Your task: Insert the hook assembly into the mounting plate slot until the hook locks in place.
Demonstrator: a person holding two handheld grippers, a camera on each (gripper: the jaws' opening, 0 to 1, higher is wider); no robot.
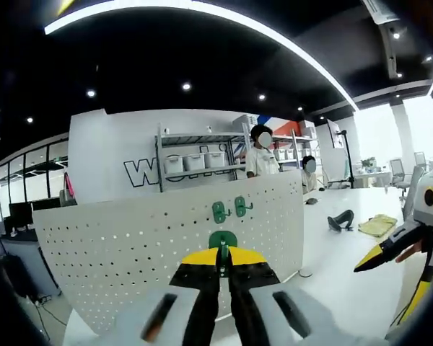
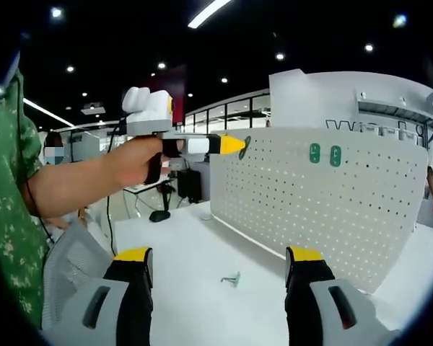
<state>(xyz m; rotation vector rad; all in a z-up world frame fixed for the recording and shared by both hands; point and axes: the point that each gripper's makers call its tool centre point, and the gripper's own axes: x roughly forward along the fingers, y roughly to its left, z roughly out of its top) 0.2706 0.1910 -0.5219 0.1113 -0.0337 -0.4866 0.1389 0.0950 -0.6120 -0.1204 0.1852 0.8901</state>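
The white pegboard mounting plate [image 1: 115,245] stands upright on the table, with two green hooks [image 1: 229,210] mounted side by side near its top. My left gripper [image 1: 222,254] is shut on a third green hook [image 1: 222,240], held just in front of the plate below the mounted pair. In the right gripper view, a hand holds the left gripper [image 2: 229,145] with that hook [image 2: 245,147] at the left edge of the plate [image 2: 325,209]. My right gripper [image 2: 219,254] is open and holds nothing. A loose green hook [image 2: 233,278] lies on the table ahead of it.
The white table [image 1: 346,267] carries a black object [image 1: 340,220] and a yellow cloth [image 1: 378,225] at its far right. Behind the plate are two people and shelves with bins [image 1: 195,160]. My right gripper [image 1: 384,277] enters the left gripper view from the right.
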